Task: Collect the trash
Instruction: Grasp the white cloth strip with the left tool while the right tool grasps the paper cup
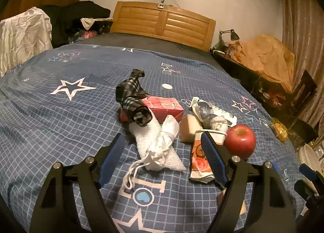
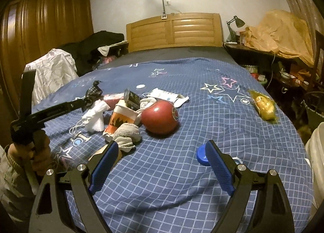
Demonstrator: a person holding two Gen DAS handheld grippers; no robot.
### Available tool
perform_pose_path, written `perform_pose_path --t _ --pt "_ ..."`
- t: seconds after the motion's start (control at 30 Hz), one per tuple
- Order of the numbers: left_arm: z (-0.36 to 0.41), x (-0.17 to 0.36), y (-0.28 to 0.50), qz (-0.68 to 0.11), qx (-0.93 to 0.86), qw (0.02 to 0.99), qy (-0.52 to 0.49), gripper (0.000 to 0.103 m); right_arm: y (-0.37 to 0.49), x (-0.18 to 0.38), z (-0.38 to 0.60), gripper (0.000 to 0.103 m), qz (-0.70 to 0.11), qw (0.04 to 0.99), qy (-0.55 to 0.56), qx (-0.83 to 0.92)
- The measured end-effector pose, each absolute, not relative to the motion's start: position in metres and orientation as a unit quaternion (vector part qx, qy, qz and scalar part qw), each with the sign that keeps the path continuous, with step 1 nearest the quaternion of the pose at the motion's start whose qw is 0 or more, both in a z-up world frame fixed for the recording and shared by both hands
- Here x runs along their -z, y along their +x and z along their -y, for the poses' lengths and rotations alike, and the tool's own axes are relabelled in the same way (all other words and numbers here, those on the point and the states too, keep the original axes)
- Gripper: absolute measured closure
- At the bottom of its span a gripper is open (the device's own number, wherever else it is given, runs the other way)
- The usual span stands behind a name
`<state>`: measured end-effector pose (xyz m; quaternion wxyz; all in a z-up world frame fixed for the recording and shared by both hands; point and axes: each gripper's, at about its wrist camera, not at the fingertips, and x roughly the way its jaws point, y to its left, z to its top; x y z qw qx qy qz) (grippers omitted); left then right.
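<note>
The left gripper (image 1: 164, 154) hangs low over the bed with its blue-padded fingers (image 1: 212, 158) spread wide, nothing between them. The right gripper (image 2: 162, 164) sits likewise agape, its pads (image 2: 219, 169) well apart. In the right wrist view, the person's left hand (image 2: 35, 152) (bare, fist-like) grips the left tool's handle.

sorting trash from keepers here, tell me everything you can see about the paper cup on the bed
The paper cup lies on its side on the blue checked bedspread, crushed flat. It looks like white paper with an orange and dark printed band, and its rolled white rim points toward the headboard. In the right wrist view a grey-white sock rests against its lower end and the red apple sits close beside it. In the left wrist view one blue finger of the open left gripper overlaps it; contact is unclear.
</note>
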<state>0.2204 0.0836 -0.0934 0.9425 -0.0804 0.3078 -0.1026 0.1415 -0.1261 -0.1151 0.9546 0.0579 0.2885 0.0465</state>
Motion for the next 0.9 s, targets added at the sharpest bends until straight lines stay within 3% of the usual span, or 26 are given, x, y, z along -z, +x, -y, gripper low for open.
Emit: perform_pose_path --t 0.4,0.43,0.5,0.53,0.63,0.9 --pt "-0.055 0.108 0.252 -0.332 0.141 0.932 -0.047 0.03 0.154 0.123 0.127 0.016 -0.308 0.947 0.071 -0.059" --pt "-0.053 0.112 0.257 -0.337 0.144 0.929 -0.045 0.037 0.154 0.123 0.127 0.016 -0.308 0.947 0.071 -0.058" --pt "-0.05 0.122 0.263 -0.355 0.154 0.921 -0.044 0.064 0.156 0.124 0.127 0.016 -0.31 0.946 0.071 -0.057" --pt "-0.05 0.125 0.266 -0.364 0.161 0.916 -0.046 0.089 0.157 0.124 0.128 0.016 -0.311 0.946 0.072 -0.058" --pt "-0.06 0.117 0.255 -0.336 0.157 0.926 -0.069 0.095 0.16 0.121 0.125 0.016 -0.311 0.945 0.072 -0.064" --pt "-0.114 0.089 0.202 -0.273 0.116 0.944 -0.144 0.095 0.186 0.106 0.089 0.017 -0.303 0.944 0.053 -0.122"
